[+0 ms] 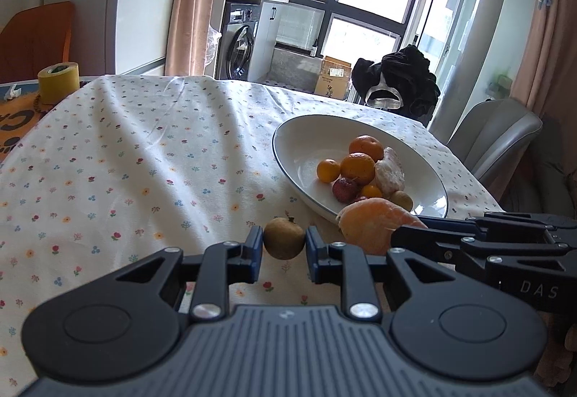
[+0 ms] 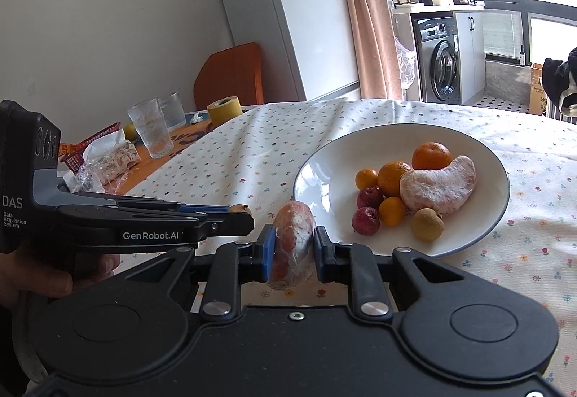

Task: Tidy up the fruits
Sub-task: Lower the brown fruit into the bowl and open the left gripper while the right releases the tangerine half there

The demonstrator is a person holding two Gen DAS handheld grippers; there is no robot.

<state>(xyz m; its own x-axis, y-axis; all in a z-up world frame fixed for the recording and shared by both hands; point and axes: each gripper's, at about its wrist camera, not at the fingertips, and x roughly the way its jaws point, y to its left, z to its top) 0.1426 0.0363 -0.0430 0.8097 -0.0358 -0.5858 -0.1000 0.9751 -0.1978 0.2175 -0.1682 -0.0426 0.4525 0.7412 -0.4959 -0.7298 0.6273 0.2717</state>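
Left wrist view: the left gripper (image 1: pixel 284 245) pinches a small brown longan (image 1: pixel 284 238) between its blue pads, above the table (image 1: pixel 126 162) and its flowered cloth. Just right of it, the right gripper (image 2: pixel 291 245) clamps a peeled pomelo segment (image 2: pixel 293 245) upright. Ahead and to the right of both sits a white plate (image 2: pixel 479 158) holding oranges (image 2: pixel 431 155), two red fruits (image 2: pixel 366 221), another longan and a large pomelo piece (image 2: pixel 438 182).

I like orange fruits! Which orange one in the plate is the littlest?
The small orange fruit at the front, between the red fruit and brown fruit; the other three look bigger.
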